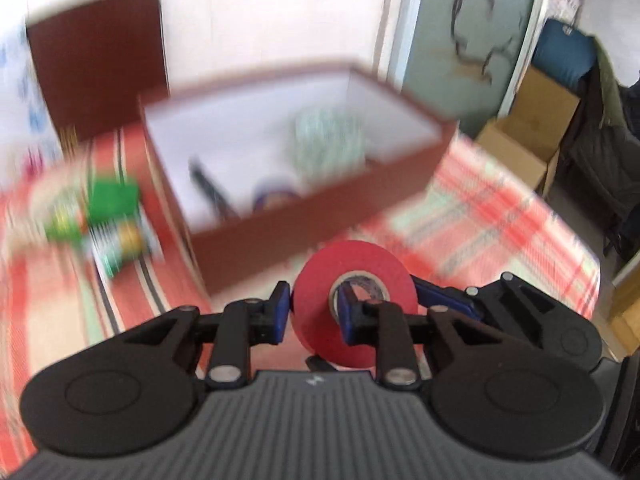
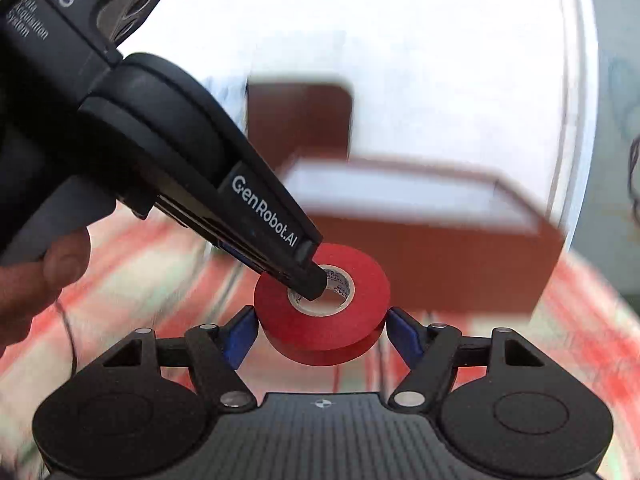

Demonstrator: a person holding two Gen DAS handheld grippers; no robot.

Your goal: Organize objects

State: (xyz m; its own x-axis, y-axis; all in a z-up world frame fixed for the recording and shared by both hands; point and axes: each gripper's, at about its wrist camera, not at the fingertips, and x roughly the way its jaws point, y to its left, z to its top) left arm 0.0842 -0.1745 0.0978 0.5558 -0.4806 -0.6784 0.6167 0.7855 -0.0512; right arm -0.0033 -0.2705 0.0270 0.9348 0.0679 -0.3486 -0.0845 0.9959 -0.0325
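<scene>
Red tape roll (image 1: pixel 352 280) is hanging in the air just off the tablecloth (image 1: pixel 500 216), sitting dead centre between both claws, at 6 o'clock from the brown box (image 1: pixel 320 216).

Left claw (image 1: pixel 314 304) is pinching the roll's wall. 1 blue finger is poking through the core hole and the other is pressing on the outer red side at 9 o'clock. In the right wrist view the left claw (image 2: pixel 308 280) is coming in from 10 o'clock, tip dipping into the core of the roll (image 2: pixel 324 320). A person's hand (image 2: pixel 40 280) is gripping its handle at 9 o'clock.

Right claw (image 2: pixel 322 328) is standing wide, its 2 blue pads touching the roll's outer rim at 3 and 9 o'clock, so it is clamping the roll across its full width.

The box is sitting open at 12 o'clock from the roll, white inside and blurred. It is holding a patterned round thing (image 1: pixel 328 144), a purple roll (image 1: pixel 276 196) and a dark thin item I cannot identify. A brown lid (image 1: pixel 100 60) is leaning at 11 o'clock against the wall. Green packets (image 1: pixel 108 204) are lying at 9 o'clock, just beside the box, too blurred to read. A cardboard carton (image 1: pixel 532 136) is standing off the table at 2 o'clock.
</scene>
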